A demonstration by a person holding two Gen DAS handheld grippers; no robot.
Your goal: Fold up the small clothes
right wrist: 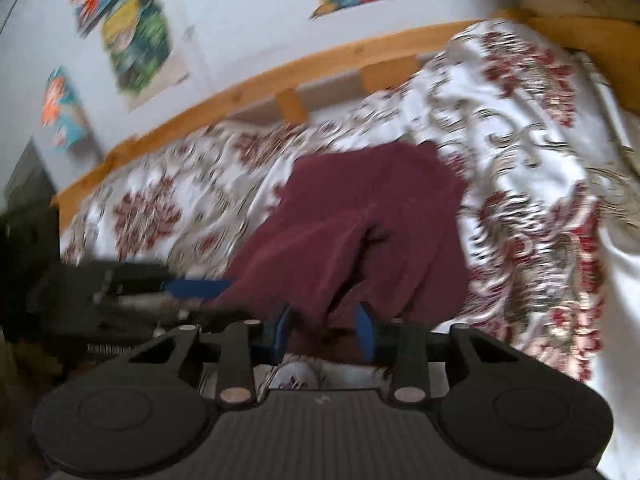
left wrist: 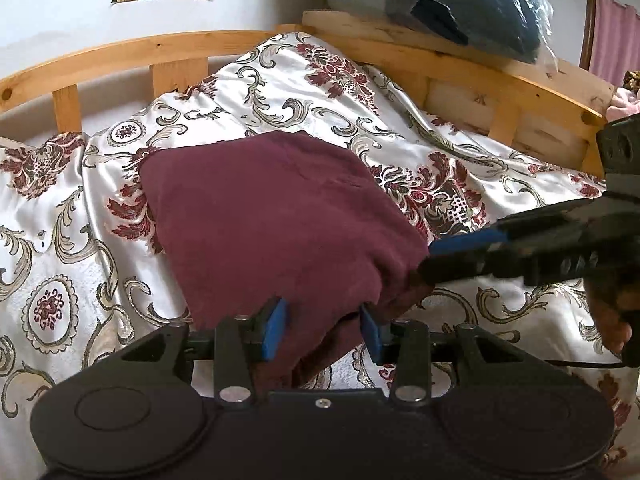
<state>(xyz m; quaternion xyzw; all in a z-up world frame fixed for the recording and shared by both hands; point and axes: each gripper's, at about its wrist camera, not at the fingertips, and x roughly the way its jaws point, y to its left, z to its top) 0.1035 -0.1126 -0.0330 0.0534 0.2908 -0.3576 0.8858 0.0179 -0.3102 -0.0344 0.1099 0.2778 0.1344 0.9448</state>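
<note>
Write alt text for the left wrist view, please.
A maroon garment lies on a floral bedspread, its near edge between the left gripper's blue pads. The right gripper reaches its corner from the right, before a wooden bed rail.

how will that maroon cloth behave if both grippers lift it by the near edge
Likely floppy: the maroon cloth already sags and creases between the grippers. It looks soft and fairly thick, so probably not slippery. It may slide on the shiny bedspread.

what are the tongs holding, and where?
Both hold the maroon garment by its near edge: left tongs at one bunched corner, right tongs at the other.
</note>
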